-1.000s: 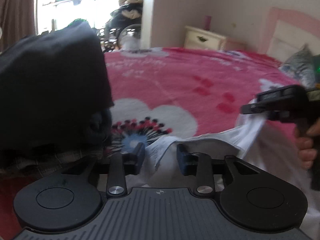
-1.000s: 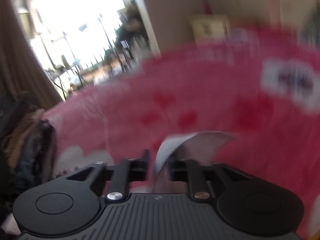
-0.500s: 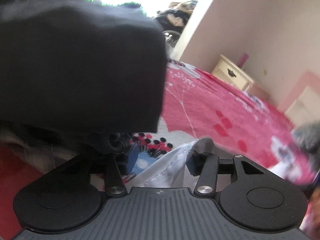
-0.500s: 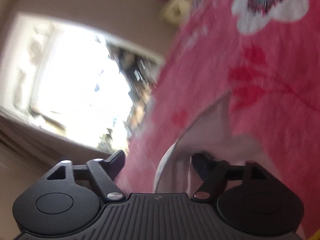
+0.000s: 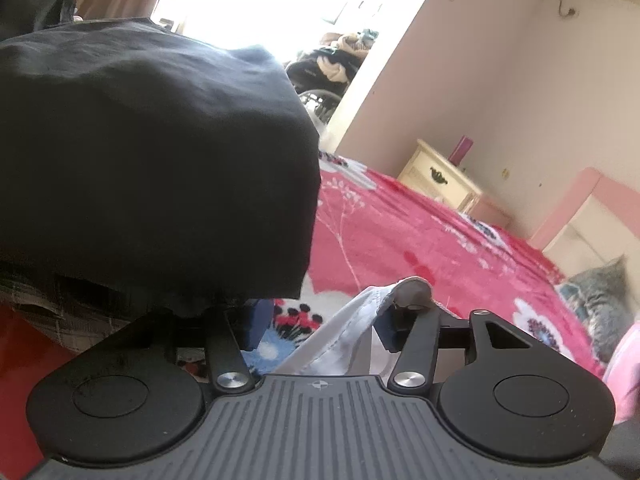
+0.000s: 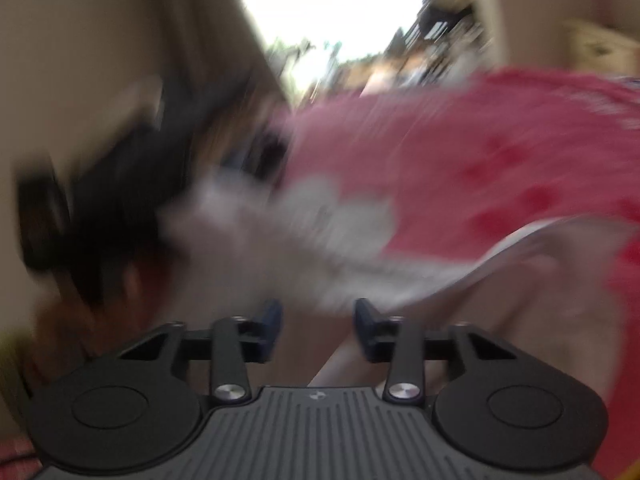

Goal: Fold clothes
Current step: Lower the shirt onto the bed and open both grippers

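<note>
Left wrist: left tool (image 5: 320,326) opening around one white garment (image 5: 352,334); right tool (image 6: 318,326) closing, empty.

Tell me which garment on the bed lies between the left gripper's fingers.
The white cloth garment, draped over one finger; the big black fabric garment sits piled alongside.

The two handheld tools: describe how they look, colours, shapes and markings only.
Both match. The left tool and right tool each have a dark grey ribbed body bearing a small round crosshair mark, flanked by two black round discs. Black linkage arms with silver pivot screws carry two fingers with blue pads. No cables or sleeves show.
</note>
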`<action>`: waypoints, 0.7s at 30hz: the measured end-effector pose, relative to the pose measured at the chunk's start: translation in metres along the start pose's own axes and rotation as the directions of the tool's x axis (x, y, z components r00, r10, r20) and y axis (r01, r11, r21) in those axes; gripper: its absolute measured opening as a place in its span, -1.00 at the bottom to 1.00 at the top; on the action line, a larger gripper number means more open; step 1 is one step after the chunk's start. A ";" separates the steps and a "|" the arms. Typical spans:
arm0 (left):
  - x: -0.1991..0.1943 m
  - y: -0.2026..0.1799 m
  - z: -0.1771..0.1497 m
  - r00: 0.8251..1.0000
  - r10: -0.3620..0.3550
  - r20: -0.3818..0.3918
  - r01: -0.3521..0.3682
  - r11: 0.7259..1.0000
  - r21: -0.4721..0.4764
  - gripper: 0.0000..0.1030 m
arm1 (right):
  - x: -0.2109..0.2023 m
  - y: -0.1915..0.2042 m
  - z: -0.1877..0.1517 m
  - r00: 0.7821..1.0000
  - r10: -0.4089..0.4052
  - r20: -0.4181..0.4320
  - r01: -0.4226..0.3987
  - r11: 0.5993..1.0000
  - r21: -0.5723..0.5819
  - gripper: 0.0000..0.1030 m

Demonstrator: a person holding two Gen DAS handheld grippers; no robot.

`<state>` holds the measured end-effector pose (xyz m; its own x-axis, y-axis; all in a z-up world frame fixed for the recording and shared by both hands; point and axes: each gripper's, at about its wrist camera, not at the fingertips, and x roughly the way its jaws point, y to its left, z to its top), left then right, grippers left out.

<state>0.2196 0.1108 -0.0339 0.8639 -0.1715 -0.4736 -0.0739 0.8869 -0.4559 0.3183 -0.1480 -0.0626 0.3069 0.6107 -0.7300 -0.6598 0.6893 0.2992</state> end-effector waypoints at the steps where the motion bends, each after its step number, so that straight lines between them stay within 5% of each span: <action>1: -0.001 0.003 0.000 1.000 -0.004 -0.005 0.004 1.000 -0.005 0.04 | 0.016 0.003 0.000 0.999 -0.025 -0.042 0.025 0.999 -0.022 -0.43; 5: -0.006 0.014 -0.002 0.999 -0.022 -0.039 0.022 1.000 -0.014 0.05 | 0.034 -0.009 0.023 0.996 -0.075 0.047 0.071 0.995 0.077 -0.48; 9: -0.020 0.020 -0.002 0.997 -0.052 -0.057 0.053 0.998 0.020 0.07 | 0.026 -0.051 0.056 0.966 -0.061 0.251 -0.028 0.941 0.336 -0.45; 13: -0.040 0.024 -0.001 0.997 -0.062 -0.053 0.064 0.997 0.047 0.13 | 0.034 -0.103 0.048 0.939 -0.046 0.341 -0.204 0.724 0.659 -0.39; 14: -0.044 0.024 -0.001 0.997 -0.061 -0.052 0.064 0.997 0.052 0.13 | 0.036 -0.114 0.042 0.932 -0.051 0.359 -0.243 0.650 0.720 -0.39; 16: -0.048 0.026 0.001 0.997 -0.056 -0.055 0.059 0.997 0.050 0.13 | 0.032 -0.123 0.025 0.916 -0.049 0.399 -0.304 0.562 0.769 -0.39; 18: -0.055 0.029 0.002 0.996 -0.047 -0.072 0.051 0.997 0.056 0.13 | 0.023 -0.122 0.012 0.918 -0.037 0.396 -0.310 0.557 0.771 -0.39; 21: -0.065 0.029 0.006 0.995 -0.042 -0.093 0.047 0.997 0.060 0.13 | 0.000 -0.109 0.001 0.930 0.014 0.367 -0.300 0.604 0.738 -0.39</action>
<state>0.1645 0.1501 -0.0124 0.8162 -0.2475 -0.5220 -0.0027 0.9019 -0.4319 0.3907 -0.2231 -0.0947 0.5283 0.7205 -0.4492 0.0153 0.5209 0.8535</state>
